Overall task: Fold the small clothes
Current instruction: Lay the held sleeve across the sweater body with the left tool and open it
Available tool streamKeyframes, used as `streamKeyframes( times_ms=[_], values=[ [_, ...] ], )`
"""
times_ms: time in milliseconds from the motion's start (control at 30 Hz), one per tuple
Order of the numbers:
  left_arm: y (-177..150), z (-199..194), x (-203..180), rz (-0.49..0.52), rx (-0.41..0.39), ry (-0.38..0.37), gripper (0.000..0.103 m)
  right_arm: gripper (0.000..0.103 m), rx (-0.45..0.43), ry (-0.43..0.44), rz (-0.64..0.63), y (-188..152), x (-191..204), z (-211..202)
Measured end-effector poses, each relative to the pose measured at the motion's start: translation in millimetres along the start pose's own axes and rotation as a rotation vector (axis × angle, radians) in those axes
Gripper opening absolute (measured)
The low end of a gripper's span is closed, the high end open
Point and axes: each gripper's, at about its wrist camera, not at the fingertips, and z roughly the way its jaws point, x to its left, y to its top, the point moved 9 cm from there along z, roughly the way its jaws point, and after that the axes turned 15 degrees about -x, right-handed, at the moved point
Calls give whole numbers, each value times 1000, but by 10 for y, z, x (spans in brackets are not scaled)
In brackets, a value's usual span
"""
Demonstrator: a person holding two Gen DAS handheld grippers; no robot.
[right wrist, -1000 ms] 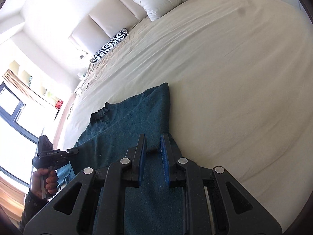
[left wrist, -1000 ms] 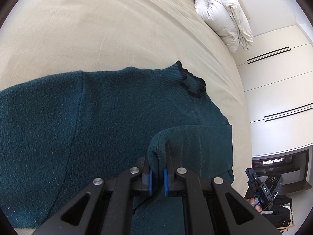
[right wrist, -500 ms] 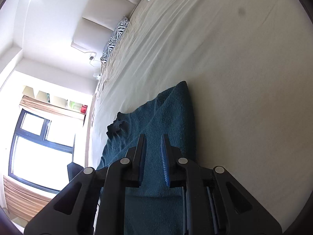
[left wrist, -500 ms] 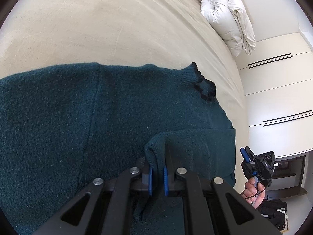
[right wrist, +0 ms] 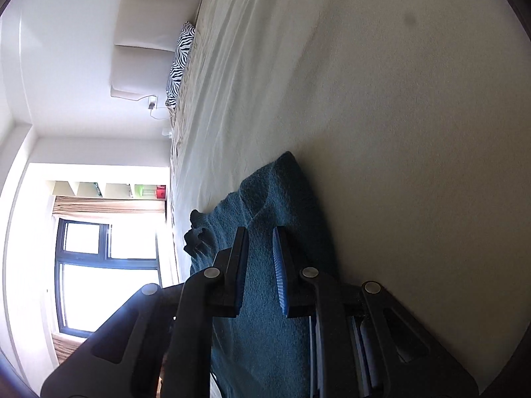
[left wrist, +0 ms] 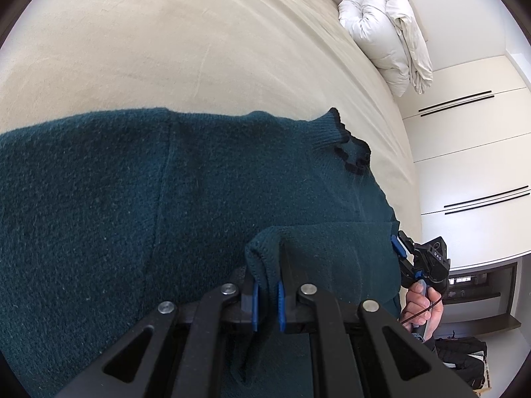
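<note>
Left wrist: sweater [left wrist: 166, 215] fold (teal knit) pinched between the closed jaws.

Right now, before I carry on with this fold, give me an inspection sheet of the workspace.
Surface: beige bed sheet, lightly creased, one small dark spot.
Job's things: teal sweater lying on the sheet, collar toward the headboard end.
Clutter: rolled white duvet and zebra-print pillow near the headboard.
Grippers: left hand-held gripper shut on a raised sweater fold; right hand-held gripper at the sweater's far edge, jaws narrowly apart with fabric between, pad contact unclear.
Cables: white charger lead by the headboard.
Surroundings: window, white wardrobe.
</note>
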Motion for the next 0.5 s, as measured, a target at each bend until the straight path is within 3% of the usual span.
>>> streamKeyframes(
  times_ms=[267,500],
  values=[
    [-8,13,20,-6,-17,-4,11,15,61,66,3,-396,-42,-389],
    [-4,8,58,-39,-37,-17,12,15,67,46,-35,-651,-85,-594]
  ],
)
